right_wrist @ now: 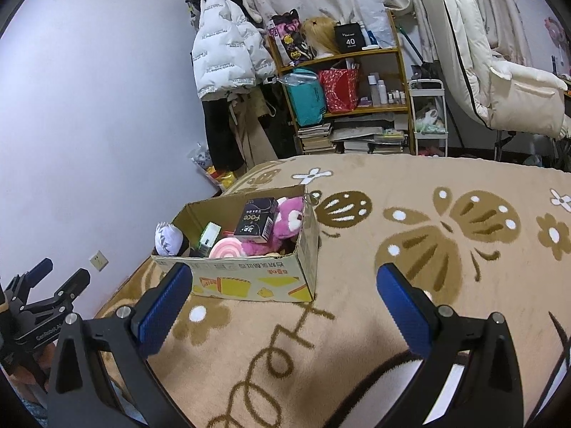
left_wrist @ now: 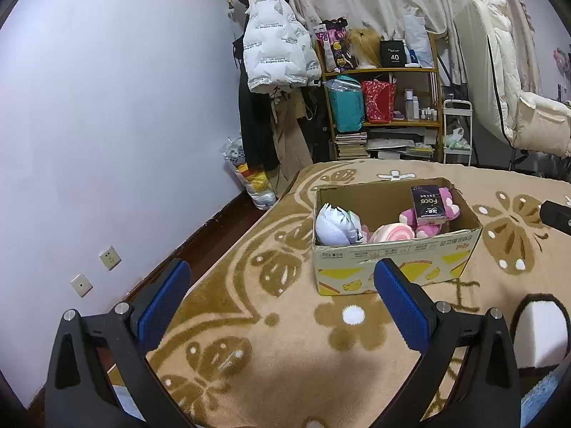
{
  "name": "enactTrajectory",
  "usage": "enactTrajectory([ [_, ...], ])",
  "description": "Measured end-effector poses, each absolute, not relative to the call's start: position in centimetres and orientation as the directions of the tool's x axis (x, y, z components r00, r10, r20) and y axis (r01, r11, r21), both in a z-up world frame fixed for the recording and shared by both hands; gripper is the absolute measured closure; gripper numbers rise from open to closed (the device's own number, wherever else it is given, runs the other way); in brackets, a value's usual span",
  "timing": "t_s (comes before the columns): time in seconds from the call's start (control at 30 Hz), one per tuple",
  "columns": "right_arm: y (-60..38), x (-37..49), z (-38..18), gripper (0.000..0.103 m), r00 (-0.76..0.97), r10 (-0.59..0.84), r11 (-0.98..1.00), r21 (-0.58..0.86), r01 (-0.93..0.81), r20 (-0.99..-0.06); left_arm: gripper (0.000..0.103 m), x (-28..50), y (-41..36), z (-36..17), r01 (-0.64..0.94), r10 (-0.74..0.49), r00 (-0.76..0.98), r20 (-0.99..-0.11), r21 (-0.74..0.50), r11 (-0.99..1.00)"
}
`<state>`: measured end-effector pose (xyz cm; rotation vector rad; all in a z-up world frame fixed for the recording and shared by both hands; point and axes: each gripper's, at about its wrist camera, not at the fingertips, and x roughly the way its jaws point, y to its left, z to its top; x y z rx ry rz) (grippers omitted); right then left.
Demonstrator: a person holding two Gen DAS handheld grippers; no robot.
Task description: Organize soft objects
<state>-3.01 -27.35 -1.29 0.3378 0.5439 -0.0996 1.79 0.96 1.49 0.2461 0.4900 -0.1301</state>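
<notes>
A cardboard box [left_wrist: 392, 264] stands on a beige patterned blanket [left_wrist: 271, 349]; it also shows in the right wrist view [right_wrist: 249, 278]. In it lie a pink plush bear [right_wrist: 285, 221], a dark tissue pack marked "Face" [left_wrist: 426, 201], a pink striped roll [left_wrist: 390, 233] and a white-grey soft toy [left_wrist: 333, 224]. My left gripper [left_wrist: 282, 299] is open and empty, in front of the box. My right gripper [right_wrist: 285, 303] is open and empty, in front of the box and to its right. The left gripper also shows at the left edge of the right wrist view [right_wrist: 57, 274].
A blue-white wall [left_wrist: 107, 125] runs along the bed's left side. Behind the bed stand a coat rack with a white puffer jacket [left_wrist: 274, 46], a wooden shelf [left_wrist: 385, 107] of bags and books, and a white coat [left_wrist: 499, 82]. A dark-rimmed white cushion [left_wrist: 542, 335] lies at right.
</notes>
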Motion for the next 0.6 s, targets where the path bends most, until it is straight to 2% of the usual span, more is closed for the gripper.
enactTrajectory([
  [0.6,-27.42,-2.94,-1.54,0.000,0.846,-0.005,0.940,0.286,0.186,-0.534,0.001,1.32,0.97,1.92,0.190,-0.080,0.875,-0.478,0.185,0.964],
])
